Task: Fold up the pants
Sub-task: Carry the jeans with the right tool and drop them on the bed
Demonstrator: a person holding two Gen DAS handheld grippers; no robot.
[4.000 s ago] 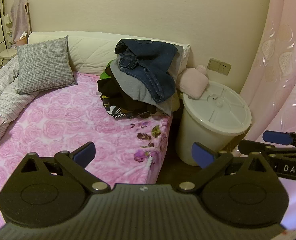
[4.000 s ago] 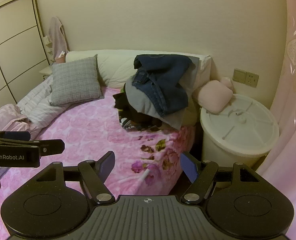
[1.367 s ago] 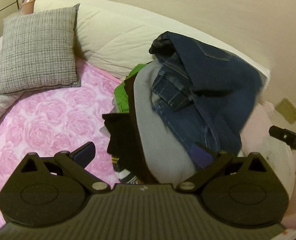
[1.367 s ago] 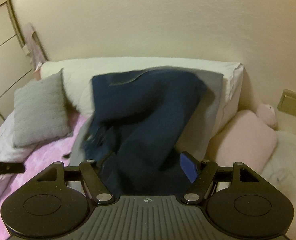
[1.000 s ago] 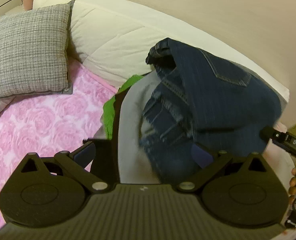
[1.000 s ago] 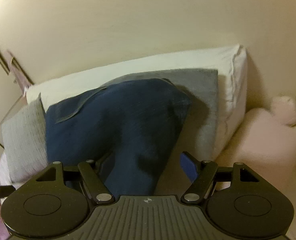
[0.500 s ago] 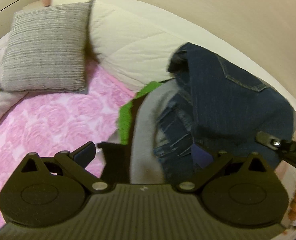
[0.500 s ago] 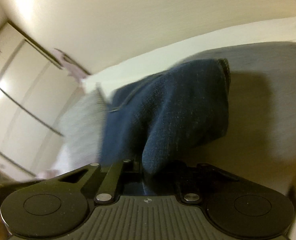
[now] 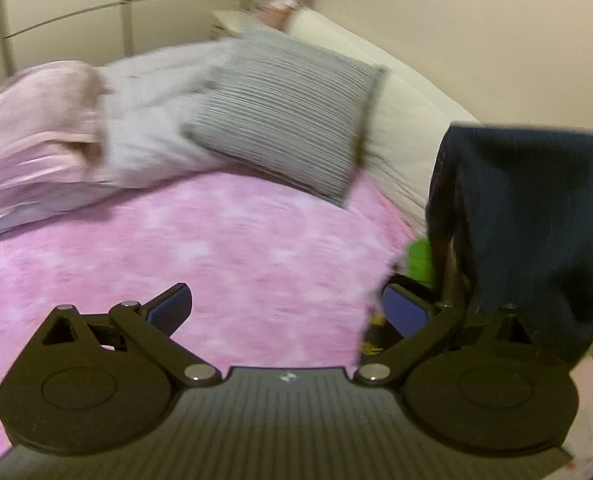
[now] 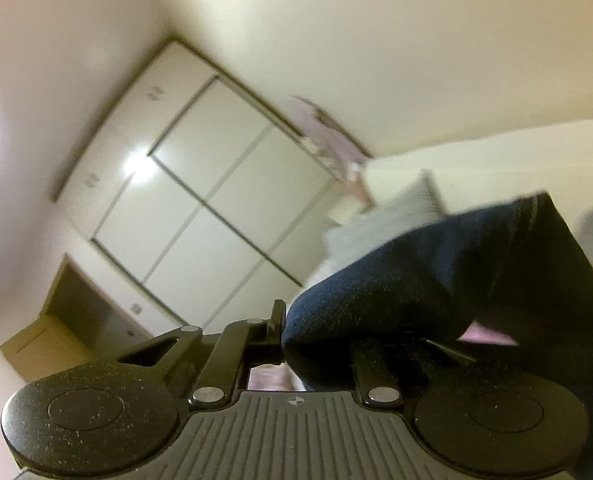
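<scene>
Right gripper (image 10: 284, 336) clamped on dark blue denim pants (image 10: 436, 276), hoisted beside the bed's right edge. Left gripper (image 9: 286, 306) wide, empty, over pink rose-print bedsheet (image 9: 224, 248). Best spread flat there before folding.

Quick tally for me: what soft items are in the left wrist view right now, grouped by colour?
Dark blue: 1, denim jeans
Grey: 1, striped square cushion
Pink: 2, rose-print bedsheet, crumpled quilt
Cream: 1, padded headboard
Green: 1, bright garment
Total: 6
</scene>
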